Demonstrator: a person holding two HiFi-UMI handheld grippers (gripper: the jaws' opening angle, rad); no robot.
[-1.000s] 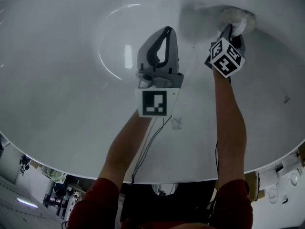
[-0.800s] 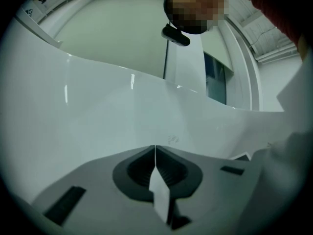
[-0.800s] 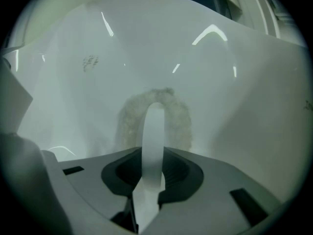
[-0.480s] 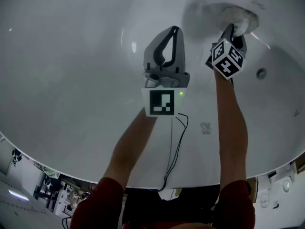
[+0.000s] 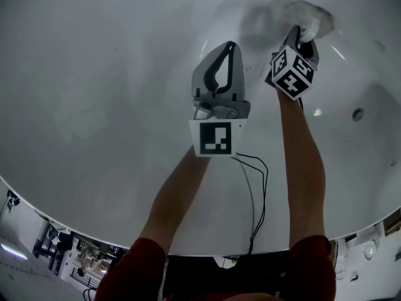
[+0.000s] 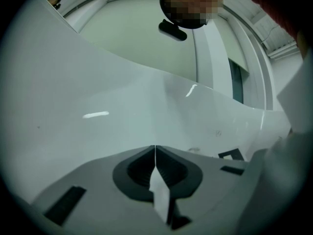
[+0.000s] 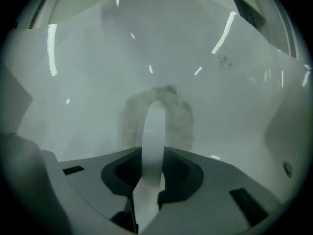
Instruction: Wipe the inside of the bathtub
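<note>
Reaching deep into the white bathtub [image 5: 94, 74], you press a fuzzy wiping pad [image 5: 308, 12] against its curved far wall with the right claw [image 5: 301, 35], jaws clamped on the pad's white handle [image 7: 154, 131], while the left claw [image 5: 229, 46] hovers near it, closed tight and empty. Soft and light by the look of it, the pad should glide easily on the glossy surface, so the stiffer handle, low down, looks the place to grip.

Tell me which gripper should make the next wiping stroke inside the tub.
Right. The right gripper has its fingers clamped on the white handle of the fluffy wiping pad, which lies against the bathtub wall. The left gripper is shut on nothing, off to the side.
</note>
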